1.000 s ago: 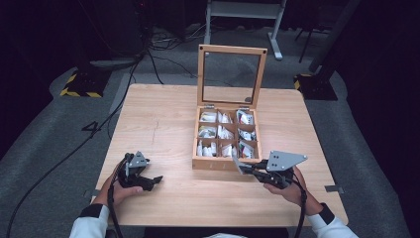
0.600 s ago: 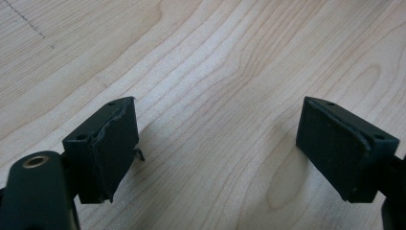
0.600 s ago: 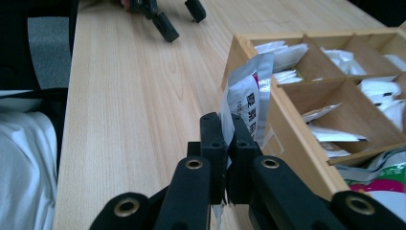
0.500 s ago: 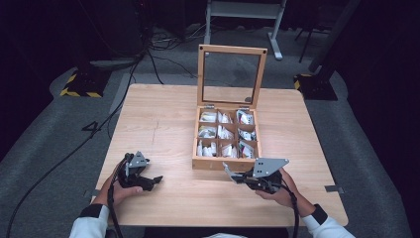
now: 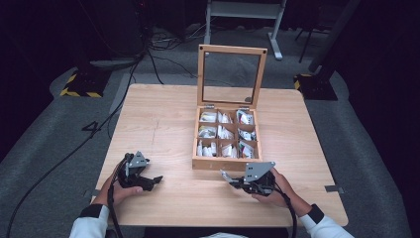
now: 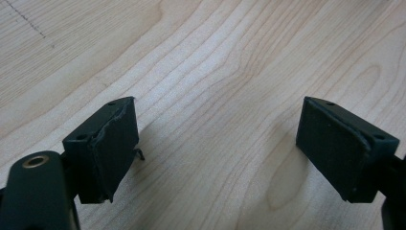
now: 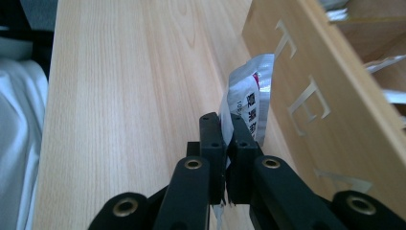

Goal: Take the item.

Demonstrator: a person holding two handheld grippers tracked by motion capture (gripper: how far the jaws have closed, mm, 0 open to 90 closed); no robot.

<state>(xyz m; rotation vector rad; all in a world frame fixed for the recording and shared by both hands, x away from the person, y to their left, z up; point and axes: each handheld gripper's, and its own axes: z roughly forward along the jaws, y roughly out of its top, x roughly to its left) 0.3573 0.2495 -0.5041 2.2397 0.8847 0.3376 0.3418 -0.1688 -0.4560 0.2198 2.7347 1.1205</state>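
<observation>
One sachet: a silver tea sachet [image 7: 249, 98] is pinched by its lower edge in the right gripper [image 7: 225, 139], just off the front wall of the tea box [image 5: 225, 162].
Sachet axis: its long side runs straight out from the jaws along the box front, free end pointing away from the hand, above the tabletop [image 5: 163, 124].
Right gripper: clamped on the sachet, low over the tabletop, the nearer hand by far.
Left gripper [image 6: 218, 143]: jaws apart with nothing between them, well left of the box.
Coming move, as I judge: setting the sachet flat in front of the box.
</observation>
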